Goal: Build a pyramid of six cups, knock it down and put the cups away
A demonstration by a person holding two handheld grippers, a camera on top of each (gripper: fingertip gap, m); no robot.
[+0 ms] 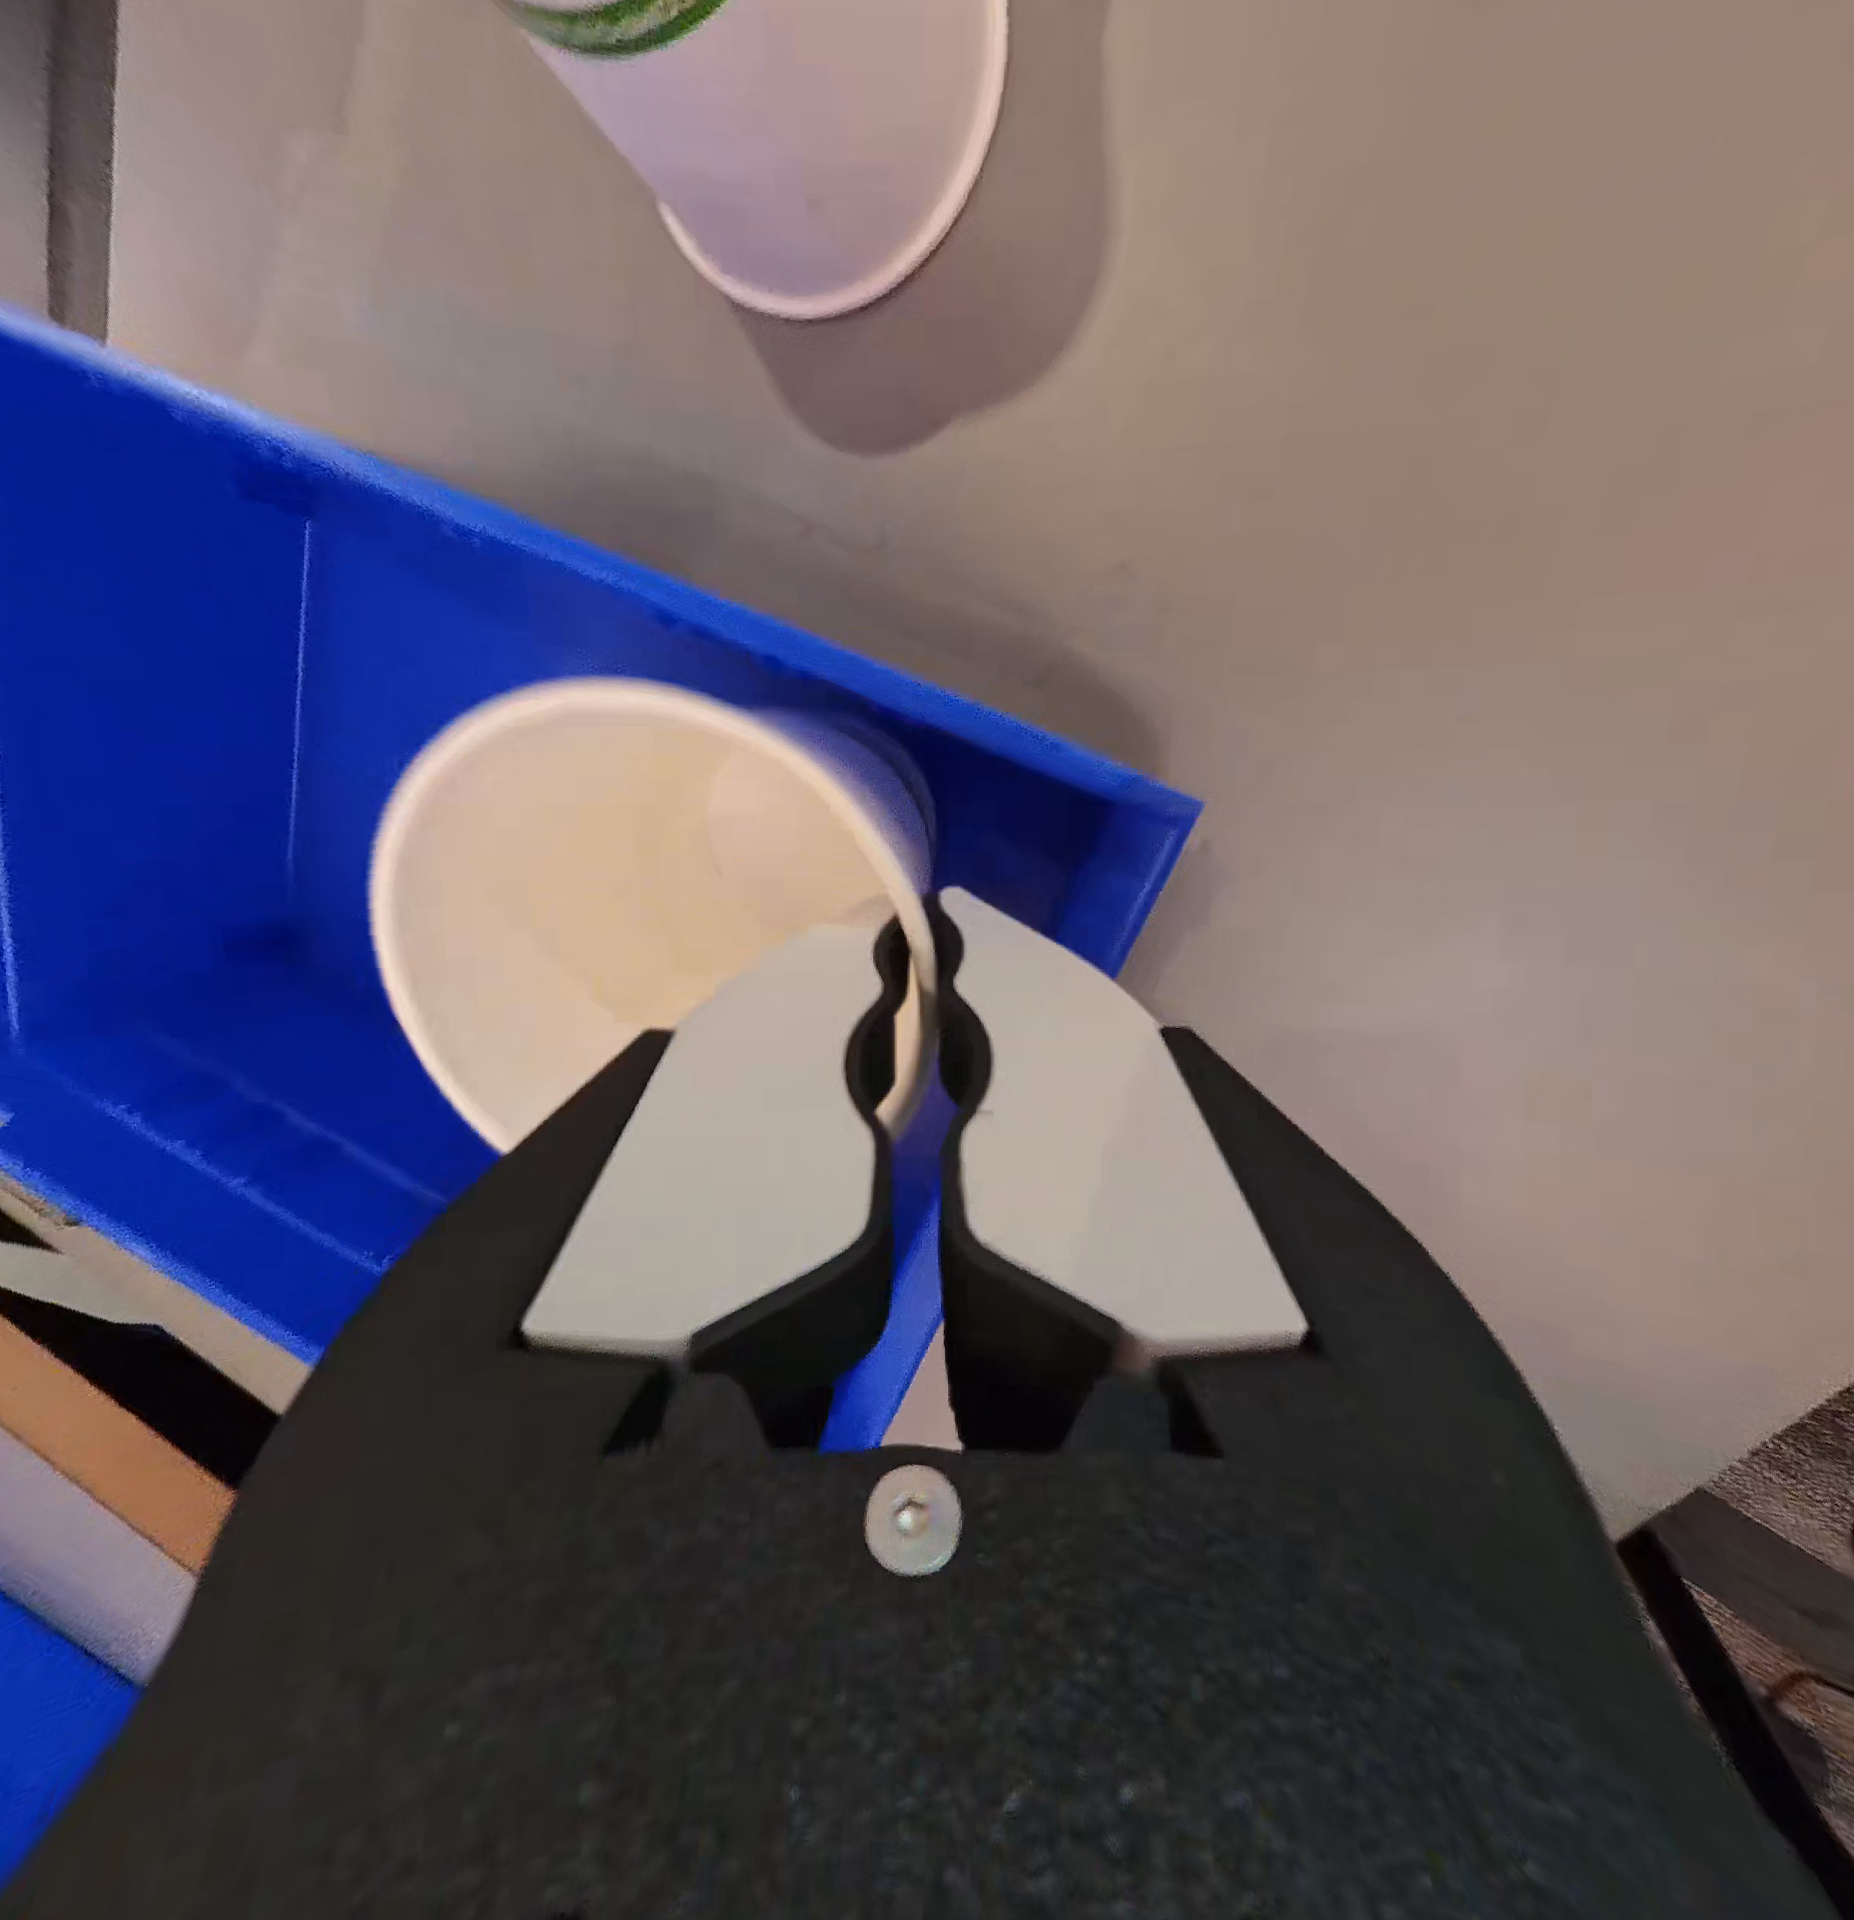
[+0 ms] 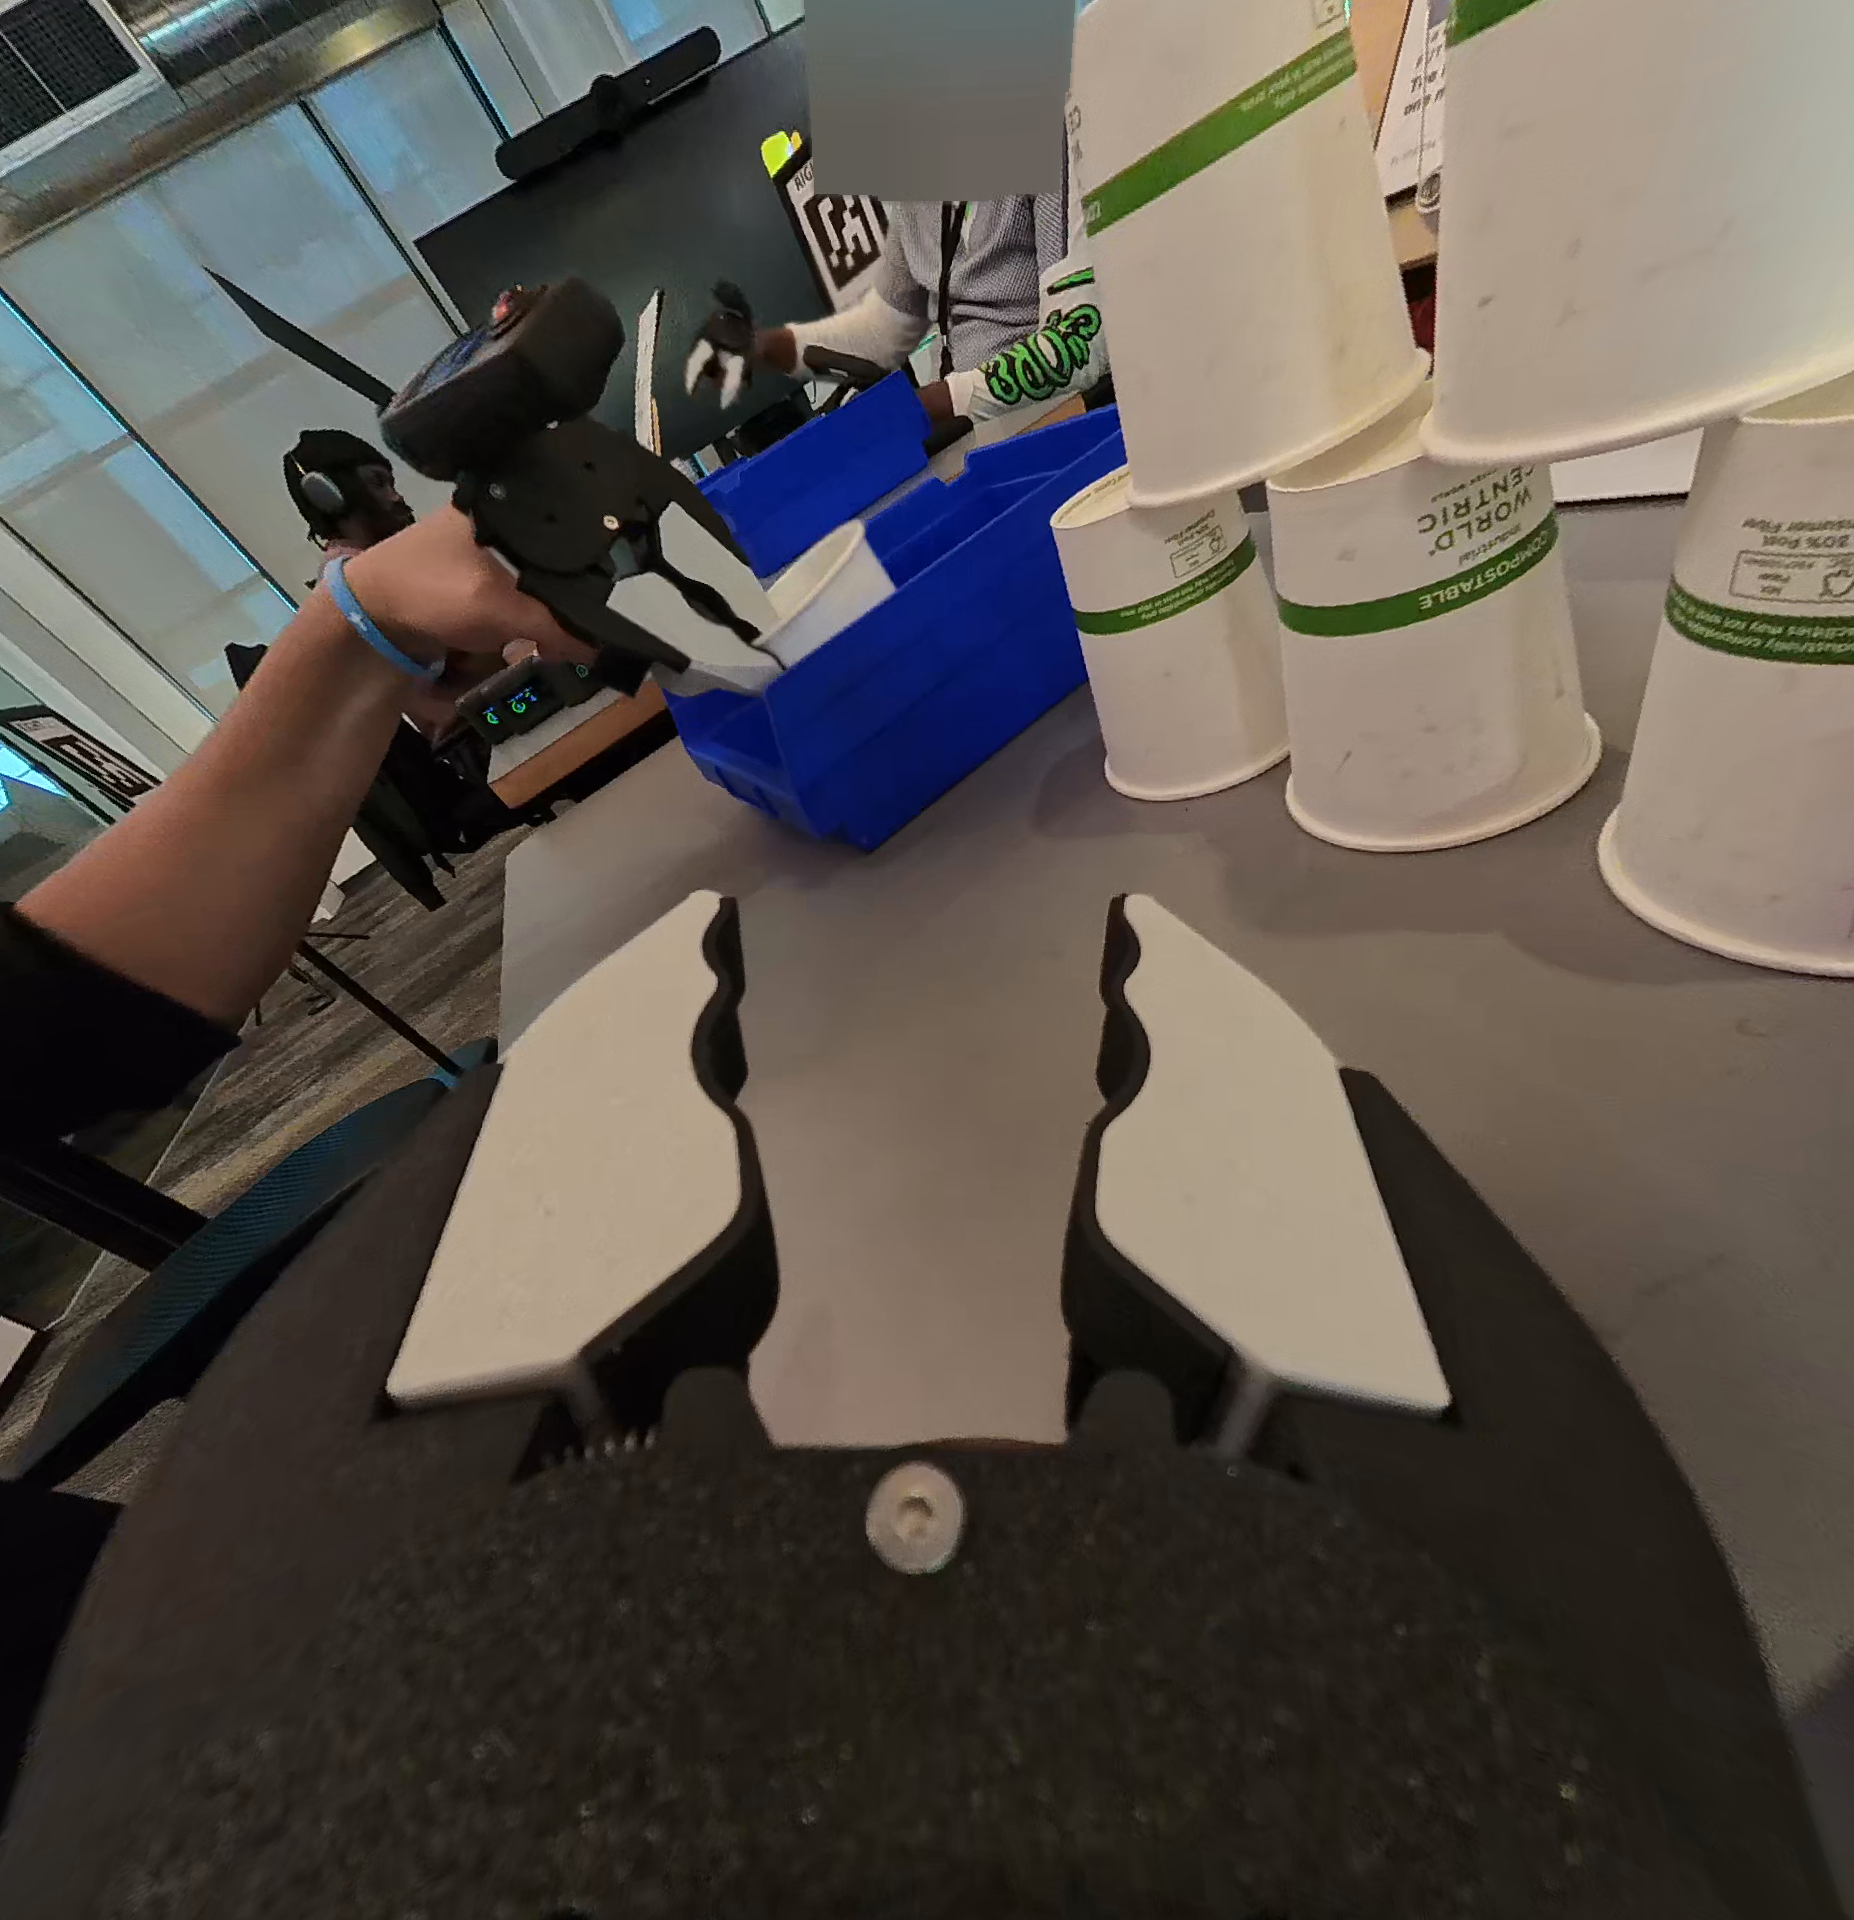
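My left gripper (image 1: 918,935) is shut on the rim of a white paper cup (image 1: 611,883) and holds it tilted over the blue bin (image 1: 175,644). The same gripper (image 2: 767,649) with the cup (image 2: 829,587) shows in the right wrist view, above the bin (image 2: 902,707). My right gripper (image 2: 923,935) is open and empty, low over the grey table (image 2: 902,1195). Upside-down white cups with green bands stand stacked at the right: three on the table (image 2: 1172,665) (image 2: 1422,665) (image 2: 1775,748) and two on top (image 2: 1224,260) (image 2: 1650,208). One stacked cup (image 1: 809,156) shows from above.
The table's left edge (image 2: 507,935) drops to a carpeted floor with a chair (image 2: 279,1195). A second blue bin (image 2: 819,447) stands behind the first. Other people sit or stand beyond the table, one holding another gripper (image 2: 720,369).
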